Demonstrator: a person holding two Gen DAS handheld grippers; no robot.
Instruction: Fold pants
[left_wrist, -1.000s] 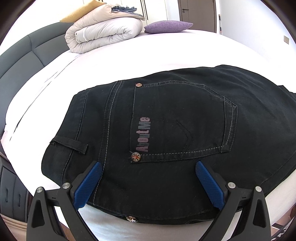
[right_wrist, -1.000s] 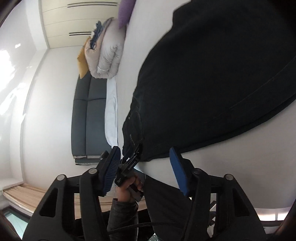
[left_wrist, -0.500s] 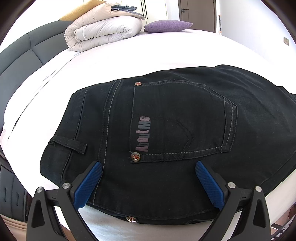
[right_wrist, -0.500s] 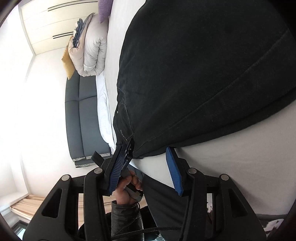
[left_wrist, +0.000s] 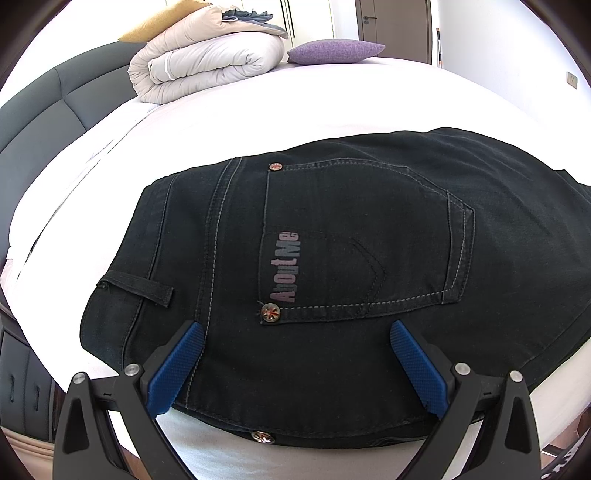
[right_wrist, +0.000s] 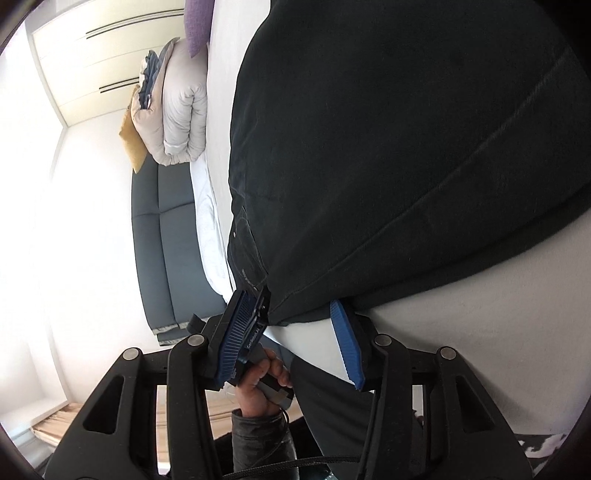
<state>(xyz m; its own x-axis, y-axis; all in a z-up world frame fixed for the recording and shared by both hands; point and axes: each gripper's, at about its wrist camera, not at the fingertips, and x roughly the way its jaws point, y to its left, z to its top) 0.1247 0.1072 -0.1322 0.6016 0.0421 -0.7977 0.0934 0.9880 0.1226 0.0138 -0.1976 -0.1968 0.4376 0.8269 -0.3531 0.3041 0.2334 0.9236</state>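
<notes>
Black jeans (left_wrist: 332, 236) lie flat on the white bed (left_wrist: 258, 110), back pocket with "AboutMe" print facing up, waistband toward the left. My left gripper (left_wrist: 295, 365) is open, its blue pads over the near edge of the seat area. In the right wrist view, rolled sideways, the jeans (right_wrist: 388, 147) fill the upper right. My right gripper (right_wrist: 295, 332) is open, its pads on either side of the near edge of the jeans, one above and one below the fabric. The left gripper and the hand holding it (right_wrist: 266, 376) show just behind.
A rolled grey duvet (left_wrist: 207, 66) and a purple pillow (left_wrist: 332, 51) lie at the far end of the bed. A dark grey headboard (left_wrist: 44, 110) runs along the left. The bed's near edge is right below both grippers.
The right gripper has moved in toward the jeans' edge, so that its pads now straddle the fabric, and its jaws have narrowed a little. The left gripper has barely moved.
</notes>
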